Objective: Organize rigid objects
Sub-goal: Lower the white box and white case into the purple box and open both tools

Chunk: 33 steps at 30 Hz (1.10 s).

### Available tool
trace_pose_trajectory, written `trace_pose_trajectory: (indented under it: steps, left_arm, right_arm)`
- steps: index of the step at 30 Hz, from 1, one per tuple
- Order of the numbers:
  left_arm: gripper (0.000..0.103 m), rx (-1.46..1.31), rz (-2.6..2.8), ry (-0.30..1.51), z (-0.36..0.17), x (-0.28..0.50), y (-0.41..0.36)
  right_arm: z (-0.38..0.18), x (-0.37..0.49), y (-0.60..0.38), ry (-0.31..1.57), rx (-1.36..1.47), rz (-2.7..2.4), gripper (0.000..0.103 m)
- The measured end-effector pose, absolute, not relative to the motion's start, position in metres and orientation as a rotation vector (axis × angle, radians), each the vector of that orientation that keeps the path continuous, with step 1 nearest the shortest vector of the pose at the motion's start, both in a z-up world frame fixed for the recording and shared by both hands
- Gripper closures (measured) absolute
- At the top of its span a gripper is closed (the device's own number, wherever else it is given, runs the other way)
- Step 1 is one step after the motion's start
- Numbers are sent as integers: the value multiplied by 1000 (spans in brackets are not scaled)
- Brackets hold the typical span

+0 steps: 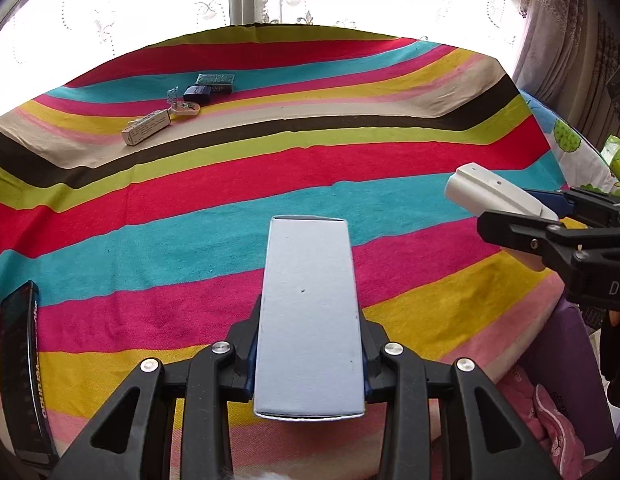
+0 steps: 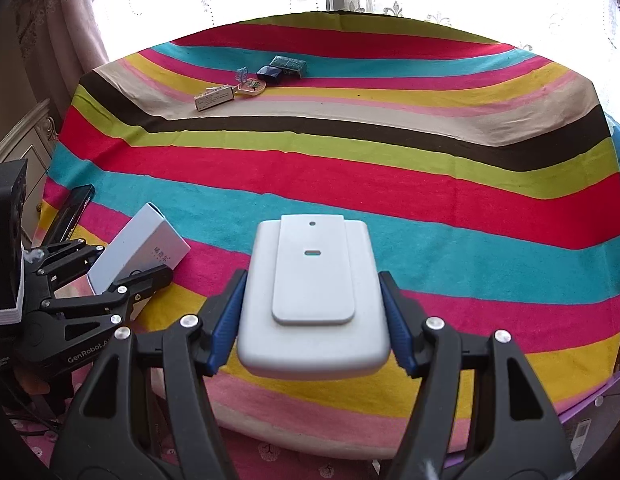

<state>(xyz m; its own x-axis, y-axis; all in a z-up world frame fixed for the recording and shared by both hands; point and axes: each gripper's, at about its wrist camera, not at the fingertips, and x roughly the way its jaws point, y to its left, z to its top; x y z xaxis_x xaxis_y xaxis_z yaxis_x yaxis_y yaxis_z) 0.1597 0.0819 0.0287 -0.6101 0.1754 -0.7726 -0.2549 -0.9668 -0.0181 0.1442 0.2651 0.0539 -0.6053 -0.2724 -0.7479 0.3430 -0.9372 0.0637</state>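
Pale blue box (image 1: 310, 316): I grip it in my left gripper (image 1: 310, 364), pads closed on its two long sides near its rear end; most of its length projects forward beyond my fingertips, above the striped cloth (image 1: 350, 160).
White device (image 2: 314, 300): I hold it in my right gripper (image 2: 314, 320), blue pads (image 2: 225, 320) pressed to both flanks at its near half; its raised panel faces up, its far end ahead of my fingers.
Clearance: both loads appear lifted off the cloth; I cannot tell how far.
Row of small items (image 1: 177, 108): well ahead of both sets of fingers, on the far left of the cloth: a tan carton (image 1: 145, 128), a round-ended case (image 1: 186, 109), a dark blue box (image 1: 197, 94), a green packet (image 1: 215, 79), touching or nearly so.
Dark flat box (image 1: 21, 360): left of my left fingers, at the near cloth edge.
Step in hand, my judgement: carrying both pieces forward toward that row.
Method advised: keep both level; the box's long overhang invites pivoting, so hold squeeze firm.
Spacing: keep the two grippers apart; they sit near each other now.
Placement: set down beside the row, aligned, without nudging it.
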Motion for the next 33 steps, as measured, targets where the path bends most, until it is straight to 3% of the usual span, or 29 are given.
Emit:
trace_pose_trajectory:
  steps: [22, 33]
  left_arm:
    - [66, -1068, 2273, 447, 55, 196, 223]
    - [66, -1064, 1992, 448, 65, 224, 301]
  right_arm:
    - [71, 209, 382, 41, 1238, -2724, 36]
    - [82, 257, 463, 1, 1348, -2900, 36]
